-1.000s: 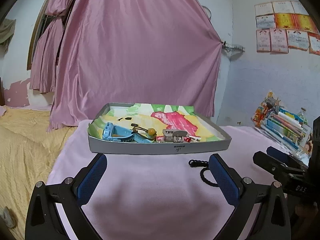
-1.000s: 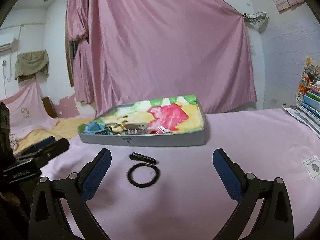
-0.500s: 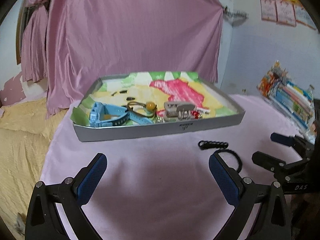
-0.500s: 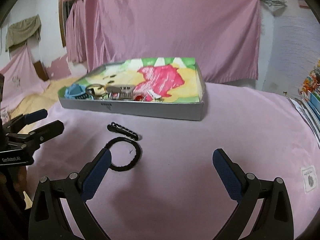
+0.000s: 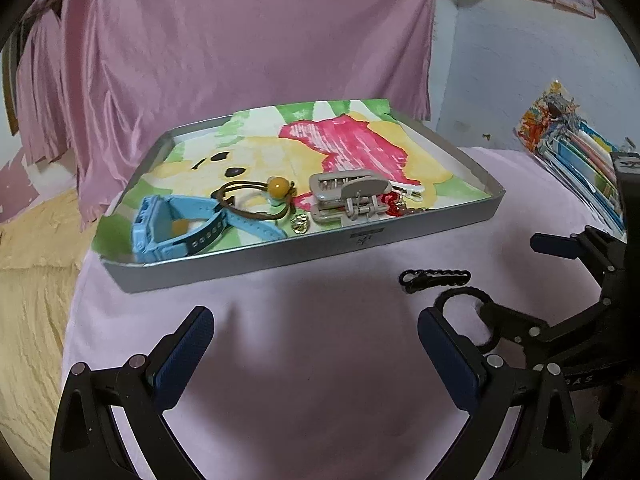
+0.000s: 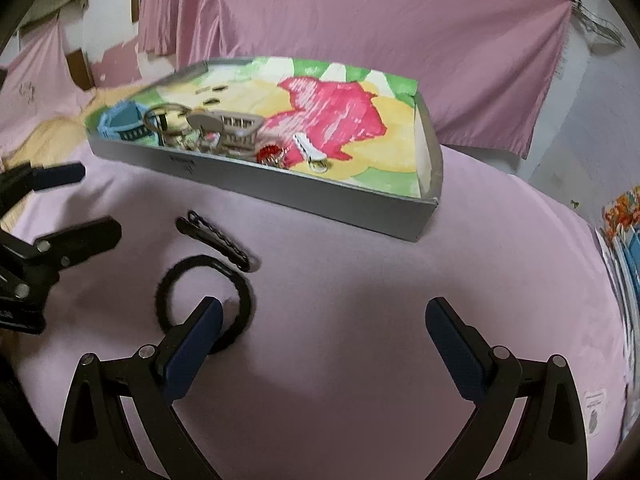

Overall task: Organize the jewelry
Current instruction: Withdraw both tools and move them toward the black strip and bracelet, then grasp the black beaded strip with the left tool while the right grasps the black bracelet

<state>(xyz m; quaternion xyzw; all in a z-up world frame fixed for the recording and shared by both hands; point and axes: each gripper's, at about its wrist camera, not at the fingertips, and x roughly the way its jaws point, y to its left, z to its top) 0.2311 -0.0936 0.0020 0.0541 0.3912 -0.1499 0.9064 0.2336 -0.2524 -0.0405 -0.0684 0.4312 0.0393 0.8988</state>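
A grey tray (image 5: 400, 236) with a colourful liner holds a blue watch (image 5: 176, 228), a brown hair tie with an amber bead (image 5: 276, 187), a grey claw clip (image 5: 348, 196) and red beads (image 5: 394, 206). It also shows in the right wrist view (image 6: 320, 200). On the pink cloth in front lie a black hair clip (image 5: 434, 279) (image 6: 218, 242) and a black hair tie (image 5: 464, 298) (image 6: 204, 300). My left gripper (image 5: 314, 346) is open and empty. My right gripper (image 6: 322, 342) is open, its left finger (image 6: 194, 346) over the hair tie.
A pink curtain (image 5: 240, 40) hangs behind the tray. A stack of books and papers (image 5: 576, 160) lies at the right. A yellow bedspread (image 5: 28, 260) lies to the left. Each gripper shows in the other's view (image 5: 560, 300) (image 6: 44, 240).
Both grippers have moved forward and tilted down toward the cloth. The right gripper has come nearer the black hair tie, its left finger now overlapping it.
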